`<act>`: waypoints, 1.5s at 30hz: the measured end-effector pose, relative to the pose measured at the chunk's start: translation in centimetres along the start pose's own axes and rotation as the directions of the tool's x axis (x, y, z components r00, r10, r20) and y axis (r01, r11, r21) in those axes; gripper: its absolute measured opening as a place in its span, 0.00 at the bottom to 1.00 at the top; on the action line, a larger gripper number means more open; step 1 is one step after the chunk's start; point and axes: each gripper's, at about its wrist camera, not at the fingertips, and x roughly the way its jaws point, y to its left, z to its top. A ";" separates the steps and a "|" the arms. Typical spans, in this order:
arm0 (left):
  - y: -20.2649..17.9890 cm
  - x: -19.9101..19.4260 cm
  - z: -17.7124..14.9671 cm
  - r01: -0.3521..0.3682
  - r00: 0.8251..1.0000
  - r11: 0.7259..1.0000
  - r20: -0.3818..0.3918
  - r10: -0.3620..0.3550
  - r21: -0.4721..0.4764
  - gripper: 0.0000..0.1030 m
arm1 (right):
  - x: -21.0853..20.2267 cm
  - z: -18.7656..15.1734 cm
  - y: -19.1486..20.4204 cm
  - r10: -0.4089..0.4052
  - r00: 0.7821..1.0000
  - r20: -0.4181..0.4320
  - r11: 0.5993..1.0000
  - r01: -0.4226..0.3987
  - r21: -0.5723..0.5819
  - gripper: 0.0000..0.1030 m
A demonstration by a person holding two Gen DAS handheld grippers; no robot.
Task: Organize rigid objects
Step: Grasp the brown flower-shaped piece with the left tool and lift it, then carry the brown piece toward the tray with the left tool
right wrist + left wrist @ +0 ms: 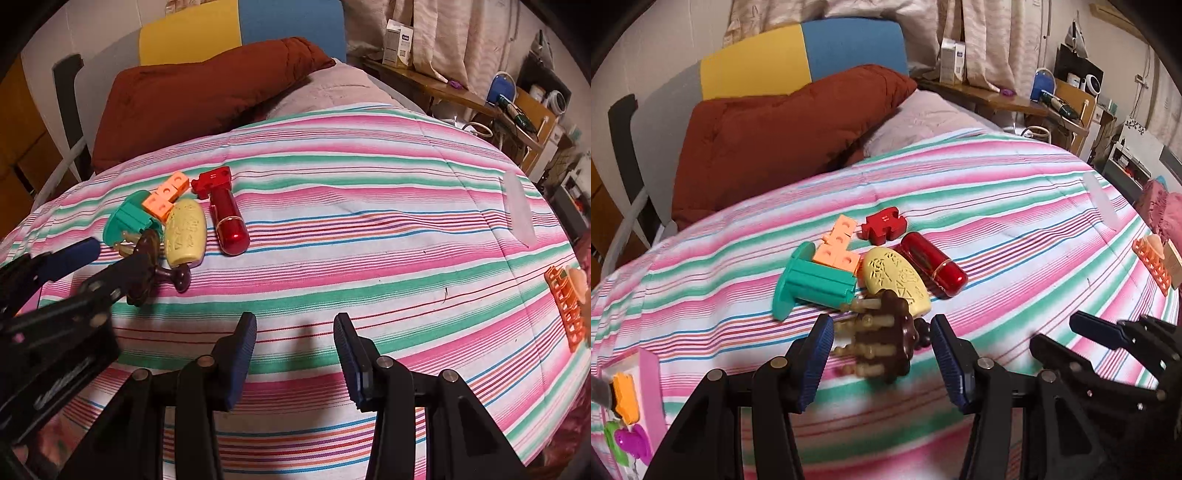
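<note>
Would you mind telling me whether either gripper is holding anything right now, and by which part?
Nothing is held. The left gripper stands open around the brown pegged toy, pads apart from it; the right gripper is open over bare bedspread.

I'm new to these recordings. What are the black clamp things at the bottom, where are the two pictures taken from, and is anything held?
They are hand-held tongs, one in each of a person's hands, each with a camera looking along its fingers. One picture is from the left tongs, the other from the right tongs. A striped bedcover holds a pile of toys: teal spool, yellow oval, red capsule. The left tongs straddle a brown pegged piece, apparently not gripping. The right tongs are open and hold nothing.
</note>
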 end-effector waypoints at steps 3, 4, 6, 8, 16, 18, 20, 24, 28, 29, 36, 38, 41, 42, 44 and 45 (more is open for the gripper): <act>0.9 0.9 0.0 0.032 0.999 0.999 -0.030 -0.034 -0.042 0.43 | 0.1 -0.1 0.1 0.001 1.000 -0.003 1.000 -0.001 -0.002 0.43; 1.6 1.1 -0.2 0.058 0.997 0.996 -0.036 -0.061 -0.074 0.40 | 0.1 -0.1 0.1 0.001 1.000 -0.003 1.000 -0.001 -0.003 0.43; 2.8 1.0 -0.5 0.084 0.996 0.989 -0.032 -0.089 -0.121 0.36 | 0.1 -0.1 0.1 0.002 1.000 -0.004 1.000 -0.002 -0.003 0.43; 4.7 0.6 -1.1 0.121 0.991 0.972 -0.026 -0.129 -0.202 0.35 | 0.2 -0.1 0.0 0.002 1.000 -0.004 1.000 -0.002 -0.001 0.43; 12.3 -0.2 -4.1 0.149 0.986 0.879 0.003 -0.165 -0.452 0.36 | 0.5 -0.3 0.4 -0.003 1.000 -0.013 1.000 0.003 -0.013 0.43; 13.0 -0.5 -4.6 0.139 0.988 0.876 0.005 -0.154 -0.462 0.37 | 0.6 -0.4 0.5 -0.005 1.000 -0.015 1.000 0.005 -0.019 0.43; 13.6 -0.8 -4.9 0.118 0.991 0.877 0.006 -0.131 -0.467 0.38 | 0.6 -0.5 0.6 -0.008 1.000 -0.016 1.000 0.007 -0.024 0.43; 15.5 -1.0 -5.3 0.100 0.994 0.846 0.011 -0.111 -0.524 0.38 | 0.6 -0.6 0.6 -0.012 1.000 -0.017 1.000 0.011 -0.027 0.43; 17.3 -1.6 -6.0 0.091 0.995 0.810 0.025 -0.094 -0.579 0.39 | 0.8 -0.6 0.6 -0.010 1.000 -0.021 1.000 0.010 -0.025 0.43; 17.6 -2.0 -6.2 0.082 0.996 0.802 0.029 -0.081 -0.591 0.39 | 0.7 -0.5 0.6 -0.010 1.000 -0.020 1.000 0.009 -0.025 0.43; 15.8 -5.7 -5.4 0.001 0.992 0.882 0.115 0.060 -0.471 0.50 | 0.6 -0.6 0.9 -0.005 1.000 -0.018 1.000 0.004 -0.030 0.43; 13.8 -6.0 -4.9 -0.067 0.987 0.934 0.114 0.113 -0.350 0.55 | 0.5 -0.7 1.0 -0.005 1.000 -0.017 1.000 0.004 -0.030 0.43; 9.7 -6.1 -4.6 -0.203 0.966 0.974 0.144 0.216 -0.098 0.55 | 0.5 -0.7 1.1 -0.004 1.000 -0.018 1.000 0.004 -0.030 0.43; 8.8 -5.8 -4.6 -0.227 0.961 0.973 0.152 0.232 -0.046 0.55 | 0.5 -0.7 1.1 -0.004 1.000 -0.018 1.000 0.004 -0.030 0.43; 6.7 -4.9 -4.5 -0.277 0.952 0.956 0.159 0.260 0.092 0.55 | 0.5 -0.7 1.1 -0.002 1.000 -0.017 1.000 0.002 -0.030 0.43; 6.0 -4.1 -4.3 -0.290 0.952 0.946 0.143 0.270 0.145 0.55 | 0.4 -0.6 1.1 -0.002 1.000 -0.016 1.000 0.001 -0.030 0.43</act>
